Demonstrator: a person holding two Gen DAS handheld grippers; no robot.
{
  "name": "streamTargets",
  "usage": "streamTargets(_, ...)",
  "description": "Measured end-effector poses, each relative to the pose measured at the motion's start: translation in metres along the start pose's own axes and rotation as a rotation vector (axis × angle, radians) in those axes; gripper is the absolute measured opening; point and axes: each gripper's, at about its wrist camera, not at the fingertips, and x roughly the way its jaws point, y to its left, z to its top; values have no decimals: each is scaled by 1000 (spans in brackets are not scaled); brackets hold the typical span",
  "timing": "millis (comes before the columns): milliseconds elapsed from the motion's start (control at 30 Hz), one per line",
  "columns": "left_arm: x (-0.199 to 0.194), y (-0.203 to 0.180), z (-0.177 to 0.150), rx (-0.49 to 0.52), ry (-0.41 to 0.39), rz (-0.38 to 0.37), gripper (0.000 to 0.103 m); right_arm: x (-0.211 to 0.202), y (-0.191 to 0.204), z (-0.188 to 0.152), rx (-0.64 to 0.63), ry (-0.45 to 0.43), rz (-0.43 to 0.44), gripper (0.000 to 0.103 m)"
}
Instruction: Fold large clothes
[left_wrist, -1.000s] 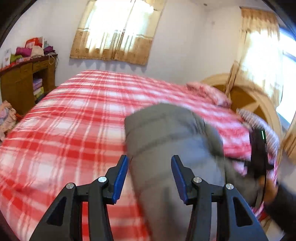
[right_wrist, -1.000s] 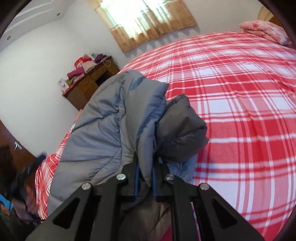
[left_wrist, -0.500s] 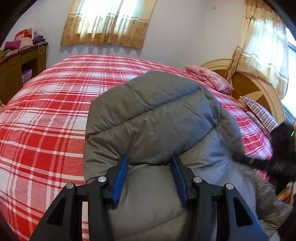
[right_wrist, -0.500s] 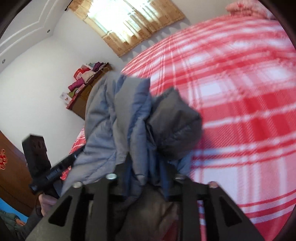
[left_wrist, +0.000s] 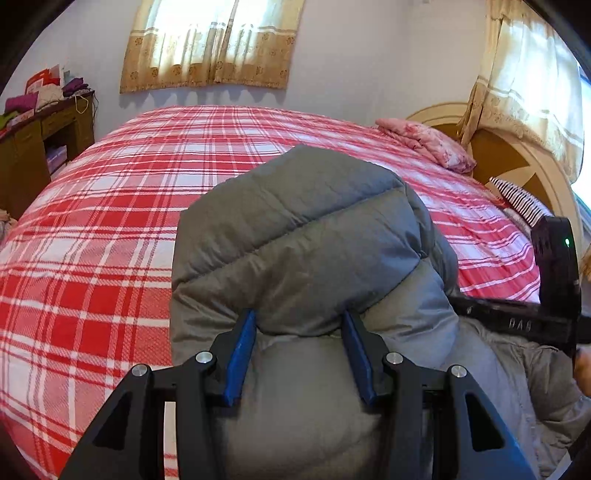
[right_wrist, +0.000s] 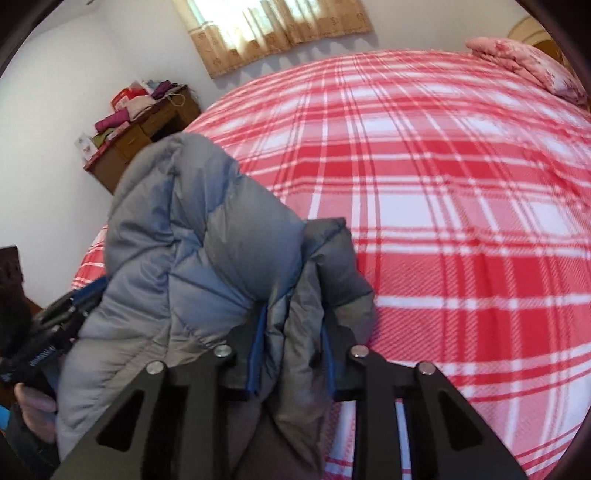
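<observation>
A grey quilted puffer jacket (left_wrist: 306, 236) is held bunched above a bed (left_wrist: 110, 206) spread with a red-and-white plaid cover, near the bed's front edge. The left gripper (left_wrist: 297, 347) has its blue fingers (left_wrist: 240, 354) spread wide on either side of a puffy fold, pressing against the padding rather than pinching it. The right gripper (right_wrist: 293, 345) has its fingers part-closed on a thick gather of the jacket's edge, fabric bulging out between and around them. The coat looks matte grey with a bluish cast in the light, stitched in broad horizontal baffles, with a darker panel (right_wrist: 332, 258) hanging at the right. By its look it should be light but bulky, soft and springy, with a smooth shell that may slip and padding likely to puff back after each crease. Hems, seams or the collar edge seem the surest places to take hold, since a grip on the thick filling could squeeze free. A pink pillow (left_wrist: 424, 144) lies at the head of the bed; a wooden bench (left_wrist: 44, 140) stacked with clothes stands by the wall.
</observation>
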Motion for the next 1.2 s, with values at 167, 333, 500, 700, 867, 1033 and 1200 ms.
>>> streamTargets(167,19,10,-7,-36,13,-16,52,8,-14,-13,103,-26,78,27)
streamTargets(333,33,13,-11,-75,20,4,53,9,-16,-16,152,-43,83,25)
streamTargets(500,17,12,-8,-56,64,16,53,-1,-5,-9,92,-8,38,29)
streamTargets(700,-54,45,-8,-162,-26,-57,55,-65,-11,3,82,-88,82,78)
streamTargets(867,-71,73,-21,-272,-21,-117,64,-60,-19,2,136,-27,173,88)
streamTargets(1033,-28,85,-44,-465,108,-218,64,-12,-18,-15,149,57,200,87)
streamTargets(1200,-19,62,-55,-450,52,-339,78,-6,-10,-29,117,18,257,87)
